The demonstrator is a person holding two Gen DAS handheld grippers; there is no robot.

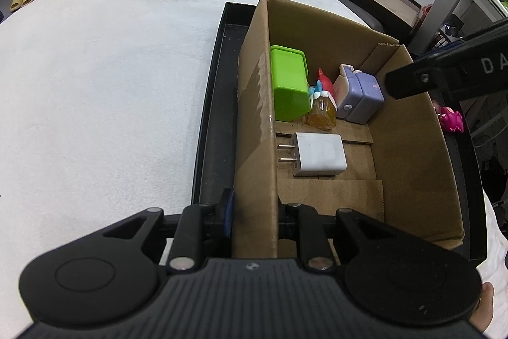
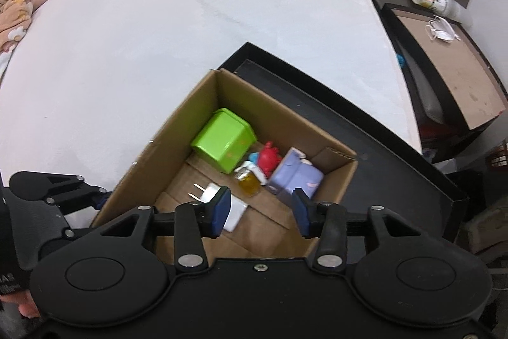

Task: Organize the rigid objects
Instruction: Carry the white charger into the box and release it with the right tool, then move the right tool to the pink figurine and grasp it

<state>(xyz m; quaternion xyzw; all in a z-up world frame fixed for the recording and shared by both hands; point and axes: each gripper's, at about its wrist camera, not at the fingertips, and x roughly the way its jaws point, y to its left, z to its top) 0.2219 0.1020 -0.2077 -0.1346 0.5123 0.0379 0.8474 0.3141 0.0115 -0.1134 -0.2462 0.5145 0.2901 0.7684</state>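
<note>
Left gripper (image 1: 255, 221): jaws narrow, clamped on the near end of the box's left wall (image 1: 254, 123), 1 finger outside, 1 inside.

Right gripper (image 2: 261, 208): blue pads (image 2: 222, 208) parted, nothing between them, poised above the box (image 2: 177, 129) interior. No earlier view to compare.

Box contents, near to far, left wrist view:
- Charger (image 1: 319, 154) – white, flat on the floor, 2 prongs pointing to 9 o'clock, apart from the other items.
- Bottle (image 1: 321, 113) – amber, just beyond the charger at 12 o'clock, touching the green tub.
- Green tub (image 1: 289, 84) – against the left wall, at 11 o'clock from the charger.
- Red toy (image 1: 325, 81) – behind the bottle, partly hidden.
- Purple case (image 1: 360, 97) – at 1 o'clock from the charger, near the far right corner.

The box sits in a black tray (image 1: 211, 123) on a white cloth (image 1: 111, 84). A pink toy (image 1: 452, 119) lies outside the box at 3 o'clock, on the tray's right side.
</note>
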